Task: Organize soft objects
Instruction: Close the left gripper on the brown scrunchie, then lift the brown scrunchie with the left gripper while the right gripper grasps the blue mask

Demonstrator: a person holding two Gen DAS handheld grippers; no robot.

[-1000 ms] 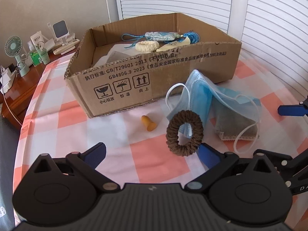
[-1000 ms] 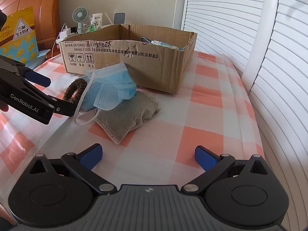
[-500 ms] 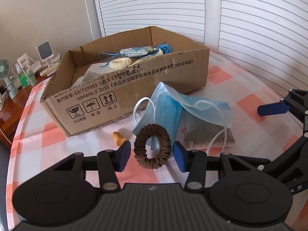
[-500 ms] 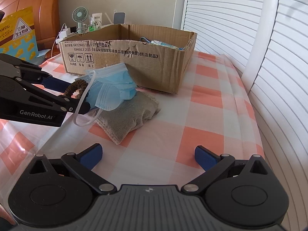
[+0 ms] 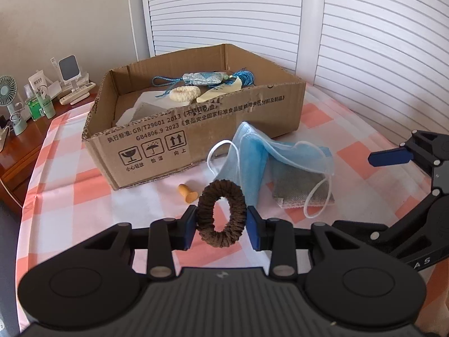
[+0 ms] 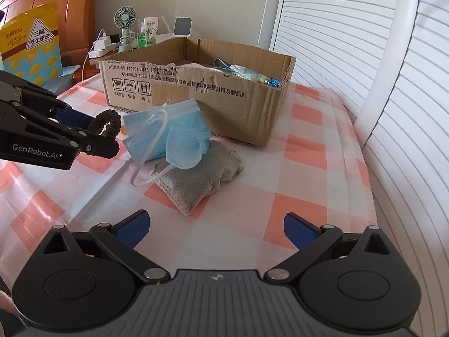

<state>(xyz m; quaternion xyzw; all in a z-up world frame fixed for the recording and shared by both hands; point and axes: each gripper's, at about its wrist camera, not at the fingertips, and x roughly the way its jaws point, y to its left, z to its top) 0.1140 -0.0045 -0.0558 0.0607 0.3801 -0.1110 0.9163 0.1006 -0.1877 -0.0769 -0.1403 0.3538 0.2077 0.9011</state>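
Note:
My left gripper [image 5: 221,226] is shut on a brown hair scrunchie [image 5: 233,196] and holds it upright above the checked cloth; the scrunchie also shows in the right wrist view [image 6: 108,120]. Blue face masks [image 5: 252,151] lie over a grey pouch [image 5: 297,193] just beyond it, in front of an open cardboard box [image 5: 196,134]. The box holds a cream scrunchie [image 5: 185,94] and a blue tasselled sachet [image 5: 202,78]. My right gripper [image 6: 214,226] is open and empty, near the pouch [image 6: 202,179] and masks [image 6: 174,132].
A small orange earplug [image 5: 188,193] lies on the cloth before the box. A bedside table at the left holds a small fan [image 5: 7,95], bottles and a phone stand. Slatted white doors stand behind and to the right. A yellow bag [image 6: 31,45] leans at the far left.
My left gripper closed on the brown scrunchie and lifted it off the cloth, rising a little. The right gripper stayed open and shifted slightly closer.

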